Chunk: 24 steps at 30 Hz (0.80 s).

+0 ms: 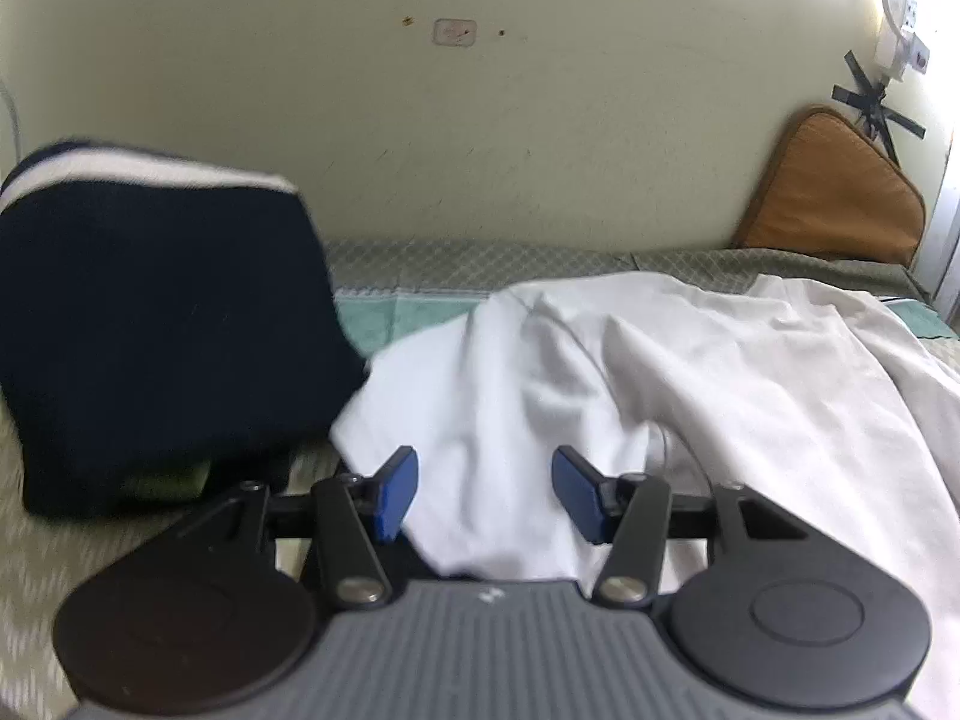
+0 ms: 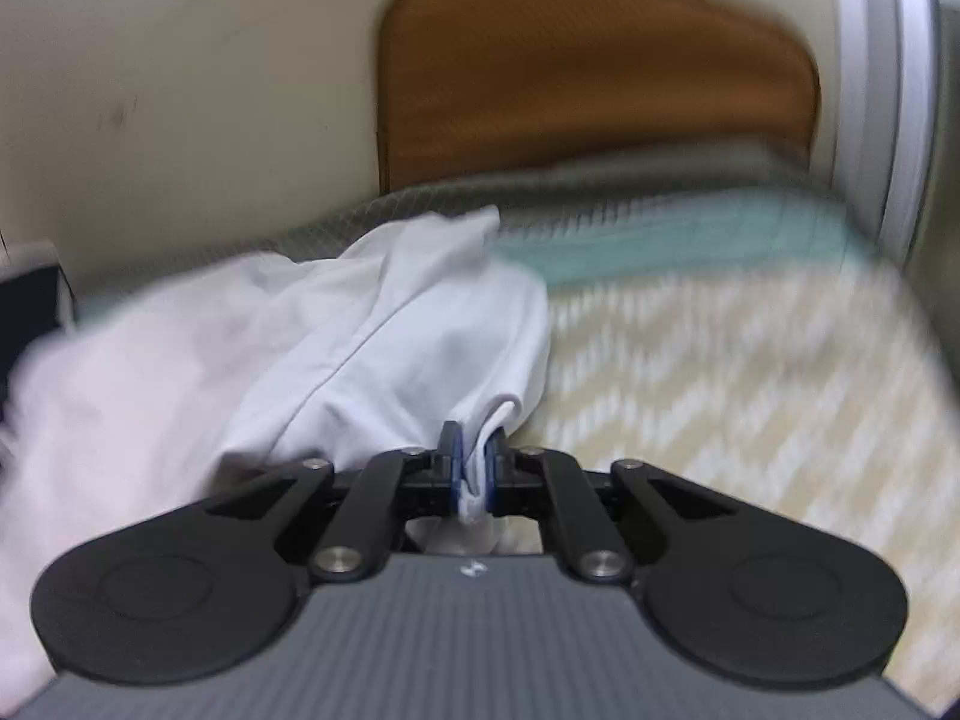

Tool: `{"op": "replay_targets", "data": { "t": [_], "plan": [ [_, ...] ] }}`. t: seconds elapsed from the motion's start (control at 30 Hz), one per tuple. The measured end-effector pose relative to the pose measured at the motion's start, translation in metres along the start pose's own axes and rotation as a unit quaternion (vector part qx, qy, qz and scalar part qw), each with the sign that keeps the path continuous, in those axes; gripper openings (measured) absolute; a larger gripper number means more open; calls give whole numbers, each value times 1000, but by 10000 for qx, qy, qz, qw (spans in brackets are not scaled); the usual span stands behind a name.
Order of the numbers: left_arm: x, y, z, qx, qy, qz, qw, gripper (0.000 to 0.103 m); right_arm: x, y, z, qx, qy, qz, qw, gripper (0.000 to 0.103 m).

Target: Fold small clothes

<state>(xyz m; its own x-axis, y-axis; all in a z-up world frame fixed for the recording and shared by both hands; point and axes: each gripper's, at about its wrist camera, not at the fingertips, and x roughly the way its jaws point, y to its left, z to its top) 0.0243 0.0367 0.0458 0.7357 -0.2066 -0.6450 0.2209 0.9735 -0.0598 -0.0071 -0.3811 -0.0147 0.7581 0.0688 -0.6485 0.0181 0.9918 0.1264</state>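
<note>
A crumpled white garment lies on the bed. In the left wrist view my left gripper is open, its blue pads on either side of a fold of the white cloth, which runs between the jaws. In the right wrist view my right gripper is shut on an edge of the white garment, with cloth pinched between the pads. A folded navy garment with a white stripe sits to the left of the white one.
The bed has a cream zigzag cover with a teal and grey border. A cream wall stands close behind. An orange-brown cushion leans on the wall at the right; it also shows in the right wrist view.
</note>
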Motion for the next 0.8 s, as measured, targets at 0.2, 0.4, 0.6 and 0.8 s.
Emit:
{"op": "replay_targets", "data": {
  "t": [0.2, 0.4, 0.6, 0.8],
  "plan": [
    [-41, 6, -31, -128, 110, -538, 9984, 55, 2, -49, 23, -1024, -376, -2714, 9563, 14],
    [-74, -27, -60, 461, -114, -905, 9948, 93, -37, -52, 23, 50, -790, -2105, 9744, 42],
    [-79, -54, -82, 950, 205, -597, 9935, 77, -57, 29, 21, -377, -892, -289, 9949, 46],
    [-86, -63, -103, 1173, 519, -574, 9901, 4, -67, 111, 31, -1017, -878, 953, 9863, 49]
  ]
}}
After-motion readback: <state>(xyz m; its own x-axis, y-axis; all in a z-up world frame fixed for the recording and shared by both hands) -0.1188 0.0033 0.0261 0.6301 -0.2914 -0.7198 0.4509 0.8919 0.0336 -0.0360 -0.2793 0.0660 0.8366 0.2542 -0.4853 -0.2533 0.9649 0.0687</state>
